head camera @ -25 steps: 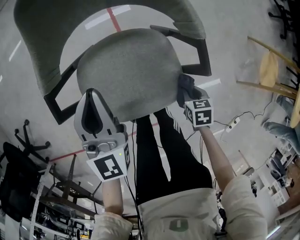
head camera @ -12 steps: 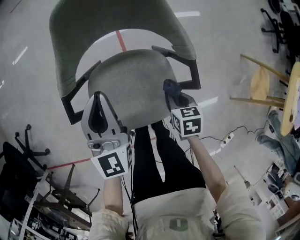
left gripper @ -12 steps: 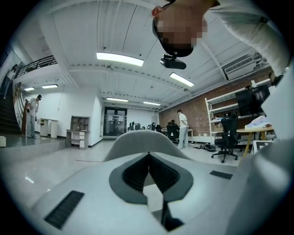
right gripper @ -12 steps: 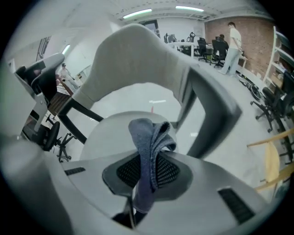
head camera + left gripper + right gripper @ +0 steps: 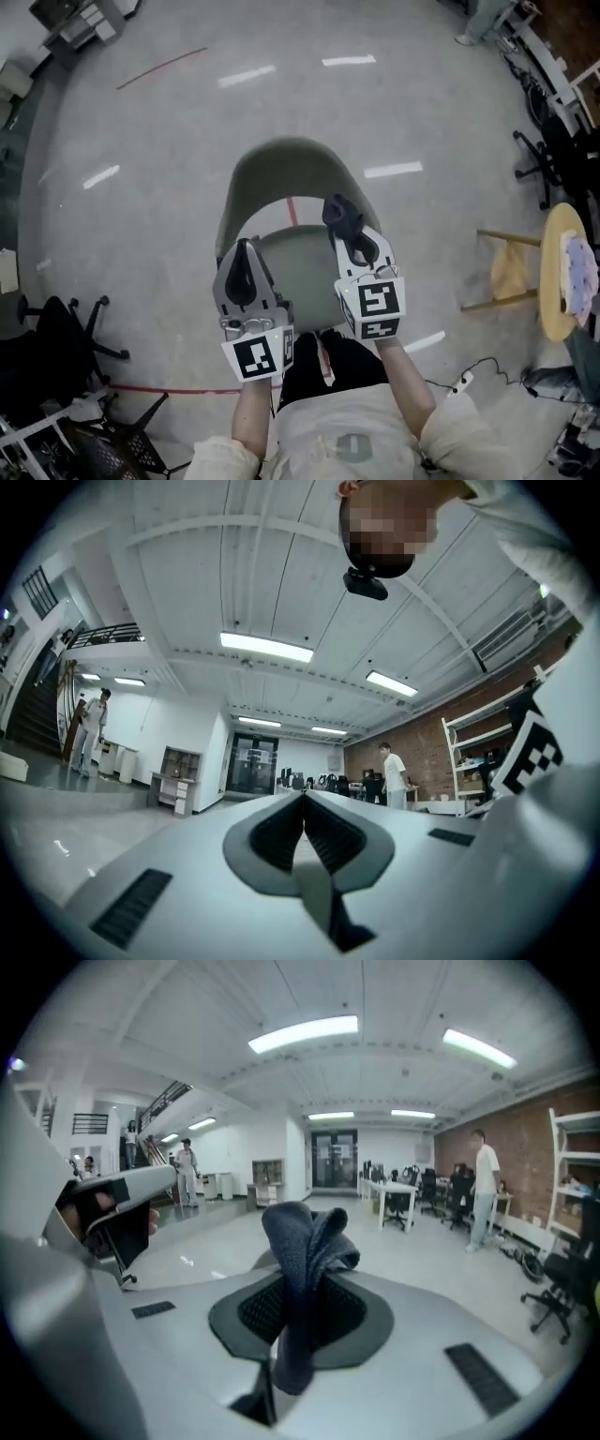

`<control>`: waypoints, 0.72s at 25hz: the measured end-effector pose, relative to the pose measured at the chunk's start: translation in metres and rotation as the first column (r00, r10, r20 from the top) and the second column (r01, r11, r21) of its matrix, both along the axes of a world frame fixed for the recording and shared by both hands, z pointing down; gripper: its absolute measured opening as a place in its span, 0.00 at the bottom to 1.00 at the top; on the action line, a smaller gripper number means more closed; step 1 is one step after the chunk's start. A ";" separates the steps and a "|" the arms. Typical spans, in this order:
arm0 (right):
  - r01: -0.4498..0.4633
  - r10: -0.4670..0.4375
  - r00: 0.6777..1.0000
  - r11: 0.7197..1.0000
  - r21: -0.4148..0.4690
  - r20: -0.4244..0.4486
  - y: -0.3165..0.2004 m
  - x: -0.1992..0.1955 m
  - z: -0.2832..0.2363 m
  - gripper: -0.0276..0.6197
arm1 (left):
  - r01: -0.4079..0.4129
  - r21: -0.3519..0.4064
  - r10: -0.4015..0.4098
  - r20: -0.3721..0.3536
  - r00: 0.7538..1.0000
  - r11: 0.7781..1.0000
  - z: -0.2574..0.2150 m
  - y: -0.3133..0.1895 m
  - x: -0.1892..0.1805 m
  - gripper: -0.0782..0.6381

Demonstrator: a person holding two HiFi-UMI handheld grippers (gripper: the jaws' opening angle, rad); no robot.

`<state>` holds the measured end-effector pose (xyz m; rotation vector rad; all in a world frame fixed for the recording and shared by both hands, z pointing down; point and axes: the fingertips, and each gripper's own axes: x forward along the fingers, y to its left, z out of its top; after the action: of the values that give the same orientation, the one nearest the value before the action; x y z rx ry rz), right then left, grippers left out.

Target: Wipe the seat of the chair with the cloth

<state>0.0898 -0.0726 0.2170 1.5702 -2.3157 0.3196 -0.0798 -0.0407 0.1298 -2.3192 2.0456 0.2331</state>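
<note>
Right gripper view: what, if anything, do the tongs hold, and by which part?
The right tongs clamp the dark cloth by its bunched middle.

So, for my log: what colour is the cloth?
Dark grey-blue cloth, clearest in the right gripper view.

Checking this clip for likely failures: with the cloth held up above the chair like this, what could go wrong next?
The cloth is pinched in the right gripper by one fold, ends loose; it might slip out when pressed on the seat. The left gripper is shut on nothing and apart from the chair, so the chair may shift under the wipe.
</note>
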 end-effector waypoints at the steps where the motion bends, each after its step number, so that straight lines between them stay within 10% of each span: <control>1: 0.018 -0.019 1.000 0.998 0.056 0.007 -0.002 -0.006 -0.029 0.13 | -0.001 0.026 0.001 0.002 1.000 1.000 -0.020 0.001 0.000 0.13; 10: 0.102 -0.156 0.981 0.917 0.385 0.111 0.051 -0.041 -0.184 0.13 | 0.013 0.150 -0.018 0.034 0.999 0.989 -0.115 0.051 0.007 0.13; 18: 0.140 -0.206 0.968 0.919 0.369 0.146 0.069 -0.047 -0.180 0.13 | 0.022 0.170 -0.030 0.041 0.999 0.985 -0.138 0.079 0.009 0.13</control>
<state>0.0430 -0.0039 0.0372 1.5251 -2.7591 -0.0057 -0.0710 0.0380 -0.0081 -2.1767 1.9515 0.3389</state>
